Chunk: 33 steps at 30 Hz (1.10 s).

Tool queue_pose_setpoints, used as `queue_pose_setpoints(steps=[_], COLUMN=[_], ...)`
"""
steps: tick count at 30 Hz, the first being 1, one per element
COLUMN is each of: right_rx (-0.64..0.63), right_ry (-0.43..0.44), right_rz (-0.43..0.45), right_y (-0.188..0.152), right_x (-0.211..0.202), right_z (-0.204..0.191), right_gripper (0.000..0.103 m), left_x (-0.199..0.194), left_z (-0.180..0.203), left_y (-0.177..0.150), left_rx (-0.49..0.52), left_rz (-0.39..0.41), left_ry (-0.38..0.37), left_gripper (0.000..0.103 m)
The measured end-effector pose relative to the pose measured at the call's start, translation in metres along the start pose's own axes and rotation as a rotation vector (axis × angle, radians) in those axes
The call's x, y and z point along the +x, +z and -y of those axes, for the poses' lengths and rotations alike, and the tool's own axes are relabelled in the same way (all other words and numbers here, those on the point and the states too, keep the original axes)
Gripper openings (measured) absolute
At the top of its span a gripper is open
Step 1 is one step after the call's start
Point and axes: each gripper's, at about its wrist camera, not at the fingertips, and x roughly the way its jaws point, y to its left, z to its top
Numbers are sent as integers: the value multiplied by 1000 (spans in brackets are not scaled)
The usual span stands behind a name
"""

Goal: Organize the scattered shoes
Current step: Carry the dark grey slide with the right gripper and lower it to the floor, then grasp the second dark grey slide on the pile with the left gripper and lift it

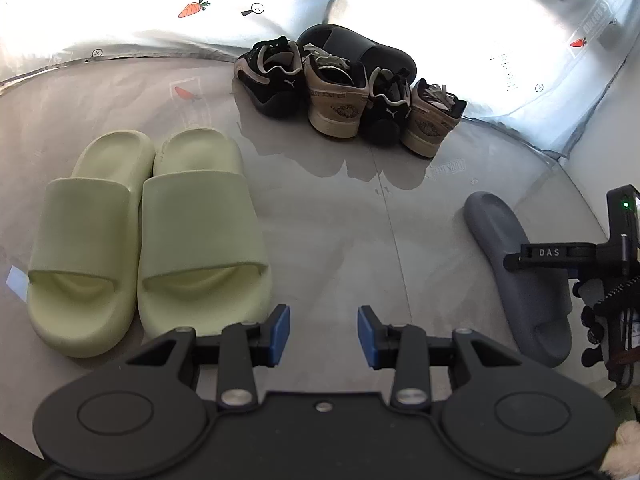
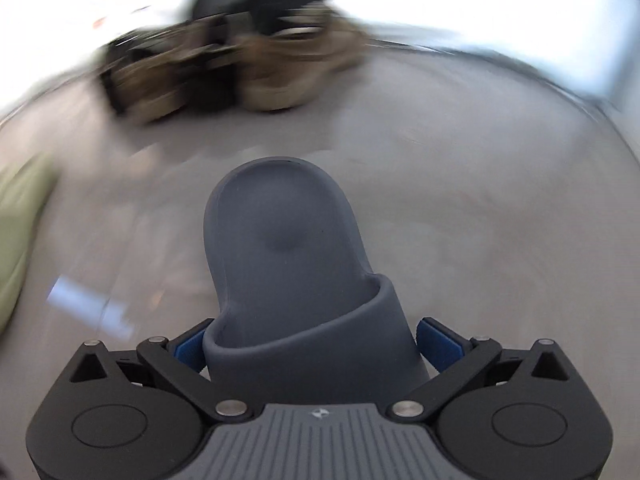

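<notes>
On the right of the tabletop (image 1: 328,216), our right tool (image 2: 310,346) pinches the grey slipper (image 2: 280,248) across its strap. Our left tool (image 1: 324,334) hangs spread and empty beside the paired green slippers (image 1: 148,232). We judge the next move is fetching its mate (image 1: 360,50) from the sneaker pile (image 1: 348,96).

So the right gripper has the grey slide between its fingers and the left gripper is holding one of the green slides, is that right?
Not quite. The left gripper holds nothing: the left wrist view shows bare floor between its fingers, with the green slides lying beside it. The right gripper does have the grey slide between its fingers.
</notes>
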Motion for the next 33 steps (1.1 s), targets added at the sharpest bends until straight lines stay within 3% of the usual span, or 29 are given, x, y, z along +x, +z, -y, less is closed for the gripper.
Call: queue_pose_setpoints(steps=[4,8,13,17,22,28,33], right_rx=[143,105,109,138,86,124,93], right_ry=[-36,30,77,104,118,162,170], right_rz=[4,-12,72,129,141,142,151], right_y=[9,12,8,14,29,66,97], right_x=[13,17,-15,-37,-27,3,24], right_z=[16,24,34,38,21,21,12], right_gripper=[103,103,103,103,103,103,103], left_x=[4,10,17,34,67,122,185], left_z=[2,3,3,8,23,39,51], left_y=[5,14,39,71,126,222,287], left_rx=[21,29,30,27,69,131,184], left_rz=[0,4,37,64,116,194,196], left_ry=[-3,6,15,-16,-8,-44,-30], left_gripper=[38,38,41,51,54,70,71])
